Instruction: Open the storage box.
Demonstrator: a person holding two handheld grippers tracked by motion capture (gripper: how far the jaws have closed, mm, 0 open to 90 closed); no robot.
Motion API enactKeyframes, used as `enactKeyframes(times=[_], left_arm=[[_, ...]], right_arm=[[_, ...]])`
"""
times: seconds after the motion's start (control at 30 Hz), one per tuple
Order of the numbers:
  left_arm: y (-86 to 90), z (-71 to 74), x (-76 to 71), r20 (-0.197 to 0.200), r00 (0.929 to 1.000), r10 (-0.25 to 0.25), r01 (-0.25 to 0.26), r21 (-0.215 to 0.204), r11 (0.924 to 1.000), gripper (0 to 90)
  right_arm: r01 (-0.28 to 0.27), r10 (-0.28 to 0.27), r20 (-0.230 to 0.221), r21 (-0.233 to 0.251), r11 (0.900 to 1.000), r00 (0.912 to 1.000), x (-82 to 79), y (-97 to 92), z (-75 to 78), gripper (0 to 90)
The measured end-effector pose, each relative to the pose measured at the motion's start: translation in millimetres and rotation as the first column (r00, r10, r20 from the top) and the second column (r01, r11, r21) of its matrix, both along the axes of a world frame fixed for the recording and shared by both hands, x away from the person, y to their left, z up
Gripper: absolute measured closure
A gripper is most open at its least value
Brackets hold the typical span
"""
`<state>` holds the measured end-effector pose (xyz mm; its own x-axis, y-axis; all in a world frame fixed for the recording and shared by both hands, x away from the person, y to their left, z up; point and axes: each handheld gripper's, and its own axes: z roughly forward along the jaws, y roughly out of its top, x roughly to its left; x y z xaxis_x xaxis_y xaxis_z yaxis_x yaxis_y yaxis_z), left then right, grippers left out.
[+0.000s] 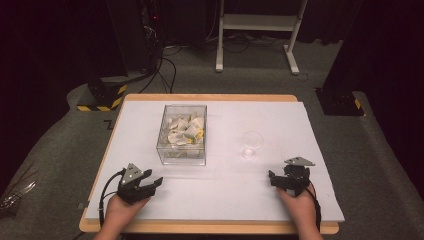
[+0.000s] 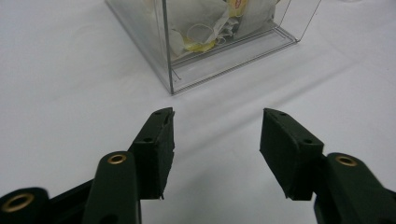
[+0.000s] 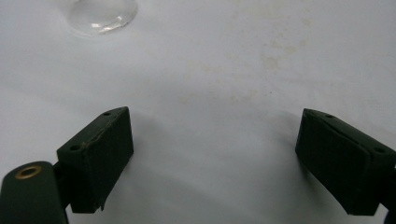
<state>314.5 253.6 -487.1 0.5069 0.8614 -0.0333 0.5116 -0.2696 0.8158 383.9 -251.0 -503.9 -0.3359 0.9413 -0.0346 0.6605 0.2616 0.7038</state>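
A clear plastic box (image 1: pixel 182 150) stands on the white table cover, left of centre, holding several white and yellow paper sachets (image 1: pixel 186 131). A small empty glass (image 1: pixel 252 144) stands to its right. My left gripper (image 1: pixel 154 178) rests near the front left edge, open with nothing between its jaws. In the left gripper view the gripper (image 2: pixel 217 126) points at the near corner of the box (image 2: pixel 170 70), a short way off. My right gripper (image 1: pixel 280 175) sits at the front right, open wide and empty. The right gripper view shows the gripper (image 3: pixel 215 126) over bare cover, with the base of the glass (image 3: pixel 100 11) ahead to the left.
The white cover (image 1: pixel 220 200) lies on a wooden tabletop whose edge (image 1: pixel 210 228) shows at the front. Beyond the table are grey carpet, a white stand's legs (image 1: pixel 255 22), cables and dark posts with yellow-black striped bases (image 1: pixel 102 97).
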Motion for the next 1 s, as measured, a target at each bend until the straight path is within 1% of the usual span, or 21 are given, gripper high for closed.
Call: enactKeyframes(times=[0.1, 0.2, 0.27, 0.33, 0.43, 0.47, 0.5, 0.53, 0.57, 0.6, 0.73, 0.8, 0.9, 1.0], left_arm=[[-1.6, 1.1, 0.2, 0.011, 0.9999, 0.002, -0.002, 0.005, 1.0000, 47.2], [-2.8, 2.1, -0.7, 0.016, 0.9999, 0.005, -0.004, -0.012, 0.9999, 48.4], [-3.3, 3.0, -0.8, 0.021, 0.9998, 0.001, -0.001, -0.013, 0.9999, 48.6], [-3.6, 3.9, -1.0, 0.025, 0.9997, -0.005, 0.006, -0.029, 0.9996, 47.9], [-3.9, 4.6, -1.3, 0.032, 0.9994, -0.012, 0.013, -0.039, 0.9991, 46.9], [-5.5, 5.8, -0.6, 0.035, 0.9993, -0.015, 0.017, -0.050, 0.9986, 46.5], [-5.5, 5.8, -0.6, 0.035, 0.9993, -0.015, 0.017, -0.050, 0.9986, 46.1], [-7.8, 7.4, 0.3, 0.048, 0.9986, -0.022, 0.025, -0.059, 0.9980, 46.1], [-7.8, 7.4, 0.3, 0.048, 0.9986, -0.022, 0.025, -0.059, 0.9980, 46.1], [-10.9, 8.4, 0.5, 0.058, 0.9979, -0.028, 0.032, -0.058, 0.9978, 46.0], [-16.5, 9.7, 1.7, 0.064, 0.9970, -0.043, 0.046, -0.052, 0.9976, 45.7], [-19.2, 10.3, 2.0, 0.075, 0.9962, -0.045, 0.048, -0.047, 0.9977, 45.3], [-22.8, 10.9, 2.4, 0.076, 0.9959, -0.049, 0.053, -0.045, 0.9976, 44.2], [-25.2, 12.3, 3.9, 0.079, 0.9955, -0.053, 0.056, -0.035, 0.9978, 44.0]], right_arm=[[0.000, 0.000, -0.001, 0.001, 1.0000, 1.0000, 0.0, 0.0, 0.0, 11.0], [0.000, 0.000, 0.000, 0.000, 1.0000, 1.0000, 0.0, 0.0, 0.0, 11.1], [0.000, 0.000, 0.001, 0.000, 1.0000, 1.0000, -0.1, 0.0, 0.0, 11.1], [-0.001, 0.001, -0.001, 0.001, 1.0000, 1.0000, 0.0, -0.1, 0.1, 11.1], [-0.001, 0.001, -0.001, 0.001, 1.0000, 1.0000, -0.1, -0.1, 0.0, 11.1], [0.000, 0.000, 0.001, 0.000, 1.0000, 1.0000, -0.2, 0.1, 0.0, 11.1], [0.000, 0.000, 0.001, 0.000, 1.0000, 1.0000, -0.2, 0.1, 0.0, 11.1], [-0.001, 0.001, -0.001, 0.001, 1.0000, 1.0000, 0.0, -0.1, 0.1, 11.1], [-0.001, 0.001, -0.001, 0.001, 1.0000, 1.0000, 0.0, -0.1, 0.1, 11.1], [0.000, 0.000, 0.001, 0.000, 1.0000, 1.0000, -0.1, 0.0, 0.0, 11.1], [0.000, 0.000, 0.001, 0.000, 1.0000, 1.0000, -0.1, 0.0, 0.0, 11.2], [-0.001, 0.001, -0.001, 0.001, 1.0000, 1.0000, 0.0, -0.1, 0.0, 11.2], [-0.001, 0.001, 0.001, 0.000, 1.0000, 1.0000, -0.1, 0.0, 0.0, 11.2], [-0.001, 0.001, -0.001, 0.001, 1.0000, 1.0000, 0.0, -0.2, 0.0, 11.2]])
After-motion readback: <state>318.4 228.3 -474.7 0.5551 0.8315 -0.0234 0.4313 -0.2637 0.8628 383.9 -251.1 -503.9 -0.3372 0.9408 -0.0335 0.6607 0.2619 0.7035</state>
